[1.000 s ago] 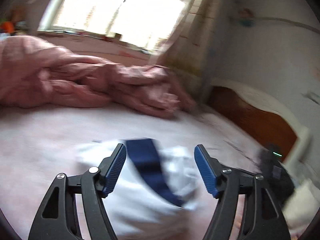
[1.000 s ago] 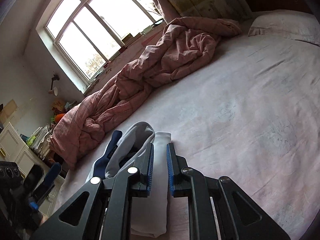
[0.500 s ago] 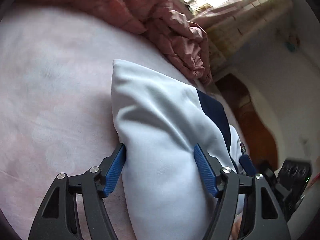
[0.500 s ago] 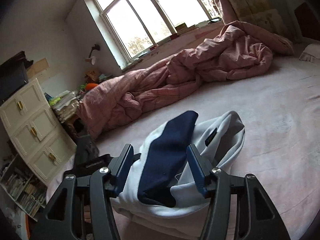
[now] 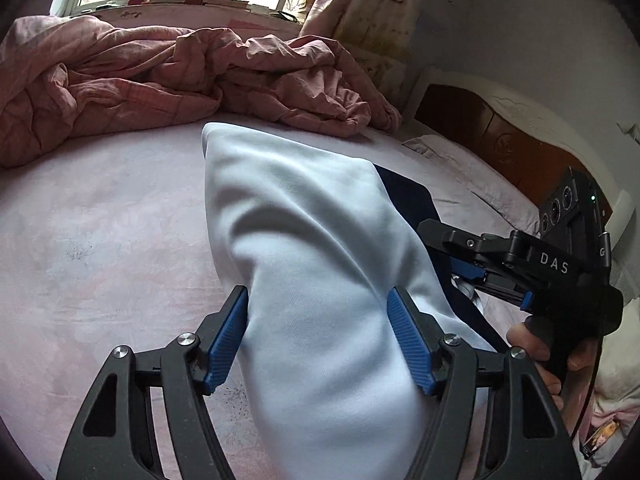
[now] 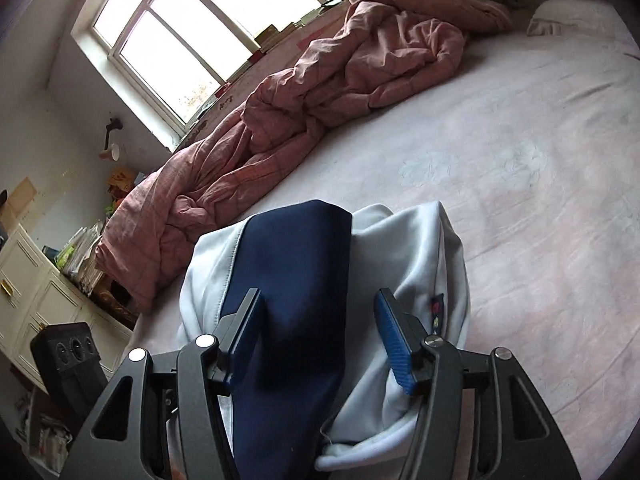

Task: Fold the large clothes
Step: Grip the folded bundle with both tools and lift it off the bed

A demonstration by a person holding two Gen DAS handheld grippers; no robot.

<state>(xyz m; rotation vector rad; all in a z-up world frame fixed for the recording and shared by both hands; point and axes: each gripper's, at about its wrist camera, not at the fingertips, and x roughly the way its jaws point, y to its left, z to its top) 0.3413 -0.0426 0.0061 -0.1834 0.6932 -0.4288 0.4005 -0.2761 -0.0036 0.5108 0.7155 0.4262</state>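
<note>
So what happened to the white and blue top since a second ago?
The right hand-held gripper, pinched nearly shut beside the garment a second ago, has opened wide and now straddles its navy panel. The left hand-held gripper, open all along, swung in from above to straddle the white part. The pink quilt stayed heaped by the window.

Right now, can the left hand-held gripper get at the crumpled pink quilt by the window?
Probably not directly. The left hand-held gripper stands open around the folded white and navy garment, which lies between it and the pink quilt farther back on the bed. It would first have to lift clear of the garment.
</note>
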